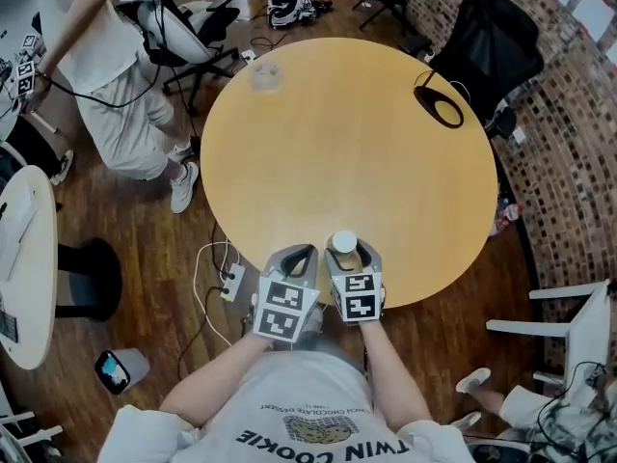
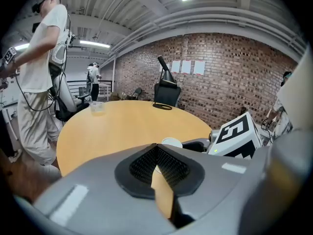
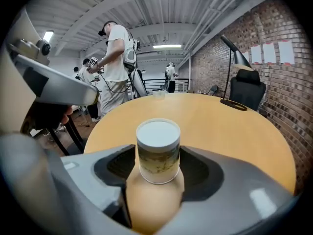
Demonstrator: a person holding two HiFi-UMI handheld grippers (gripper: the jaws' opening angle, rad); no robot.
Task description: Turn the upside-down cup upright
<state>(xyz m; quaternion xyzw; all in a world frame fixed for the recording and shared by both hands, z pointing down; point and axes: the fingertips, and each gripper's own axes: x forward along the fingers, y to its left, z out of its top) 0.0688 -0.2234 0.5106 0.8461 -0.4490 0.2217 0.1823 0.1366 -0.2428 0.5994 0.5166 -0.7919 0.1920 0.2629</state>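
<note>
At the left a person (image 1: pixel 106 66) stands beside the round wooden table (image 1: pixel 347 152), and a clear glass (image 1: pixel 265 75) sits near its far edge; closer to us the left gripper (image 1: pixel 297 255) hangs over the near edge, its jaws together with nothing between them; just beside it stands the cup (image 1: pixel 344 243), close to that near edge, white face up, and we cannot tell whether that face is mouth or base; the right gripper (image 1: pixel 353 255) has its jaws apart on either side of the cup, not clamping it; farther right lies a black ring (image 1: pixel 439 106).
</note>
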